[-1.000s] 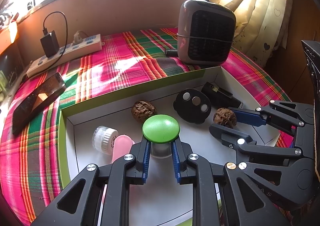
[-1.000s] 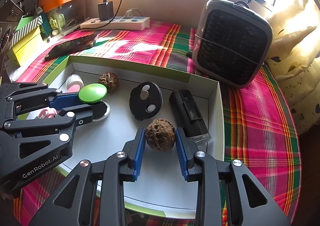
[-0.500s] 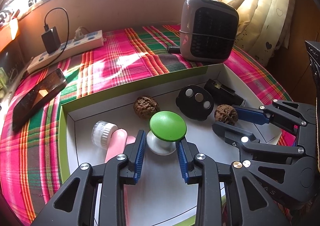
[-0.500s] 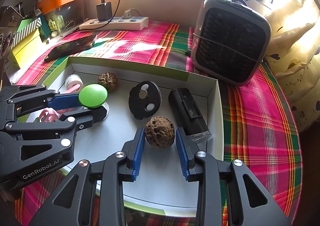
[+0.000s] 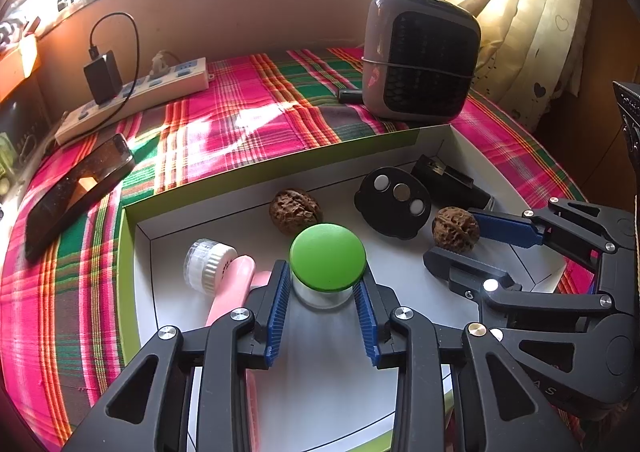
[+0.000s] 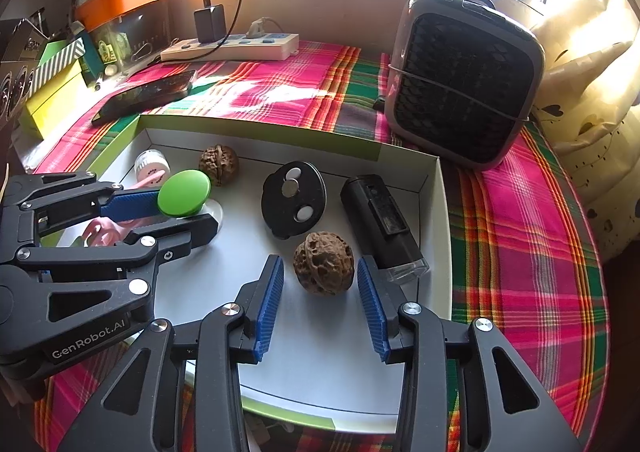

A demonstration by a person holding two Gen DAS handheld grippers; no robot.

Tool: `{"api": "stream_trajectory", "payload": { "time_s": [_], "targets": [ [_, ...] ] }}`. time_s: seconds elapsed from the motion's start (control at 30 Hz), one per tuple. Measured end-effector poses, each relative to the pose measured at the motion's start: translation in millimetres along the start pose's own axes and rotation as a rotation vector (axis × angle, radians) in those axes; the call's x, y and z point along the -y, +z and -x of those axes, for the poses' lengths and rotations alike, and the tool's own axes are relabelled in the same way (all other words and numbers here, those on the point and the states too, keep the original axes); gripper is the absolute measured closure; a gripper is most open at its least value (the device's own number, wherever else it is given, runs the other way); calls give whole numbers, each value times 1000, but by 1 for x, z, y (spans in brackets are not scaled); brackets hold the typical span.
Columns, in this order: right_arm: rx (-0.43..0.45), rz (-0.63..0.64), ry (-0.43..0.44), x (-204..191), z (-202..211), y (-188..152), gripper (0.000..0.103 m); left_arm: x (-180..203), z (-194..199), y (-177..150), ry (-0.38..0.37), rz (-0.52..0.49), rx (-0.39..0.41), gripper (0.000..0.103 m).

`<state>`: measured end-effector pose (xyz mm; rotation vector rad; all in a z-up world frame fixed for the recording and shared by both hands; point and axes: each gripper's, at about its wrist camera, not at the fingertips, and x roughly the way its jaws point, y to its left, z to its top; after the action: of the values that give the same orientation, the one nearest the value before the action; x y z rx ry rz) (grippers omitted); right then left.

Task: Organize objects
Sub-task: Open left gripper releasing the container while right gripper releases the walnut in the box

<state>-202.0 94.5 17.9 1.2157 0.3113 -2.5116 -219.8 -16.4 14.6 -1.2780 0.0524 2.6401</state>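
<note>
Grey fan heater (image 6: pixel 464 85) upright on plaid cloth (image 6: pixel 528 219). Power strip (image 6: pixel 236 47) along wall, black charger (image 6: pixel 210 23) plugged in. Phone (image 5: pixel 76 191) lies flat nearby.

Rough, pitted walnut (image 6: pixel 324 263), matt green lid (image 5: pixel 328 256), smooth white box (image 6: pixel 434 187) on woven plaid cloth (image 5: pixel 240 119).

In the tray (image 6: pixel 434 187) on my table (image 6: pixel 532 252), one walnut (image 6: pixel 324 263) lies between my right gripper's (image 6: pixel 320 292) fingers, the black case (image 6: pixel 380 223) just right of it, the round disc (image 6: pixel 294 199) behind it. The capped jar (image 5: pixel 327 266) sits between my left gripper's (image 5: pixel 324 304) fingers, another walnut (image 5: pixel 294 210) behind it near the far wall, the facial brush (image 5: pixel 224 272) at the left wall. The heater (image 6: pixel 464 83) stands beyond the tray's far right corner.
</note>
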Motion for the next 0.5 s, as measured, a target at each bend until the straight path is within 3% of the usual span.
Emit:
{"api": "stream_trajectory", "payload": {
  "time_s": [0.5],
  "targets": [
    [6,-19,15,1,5,-2,56,0,7,-1,17,2,11,67]
  ]
}}
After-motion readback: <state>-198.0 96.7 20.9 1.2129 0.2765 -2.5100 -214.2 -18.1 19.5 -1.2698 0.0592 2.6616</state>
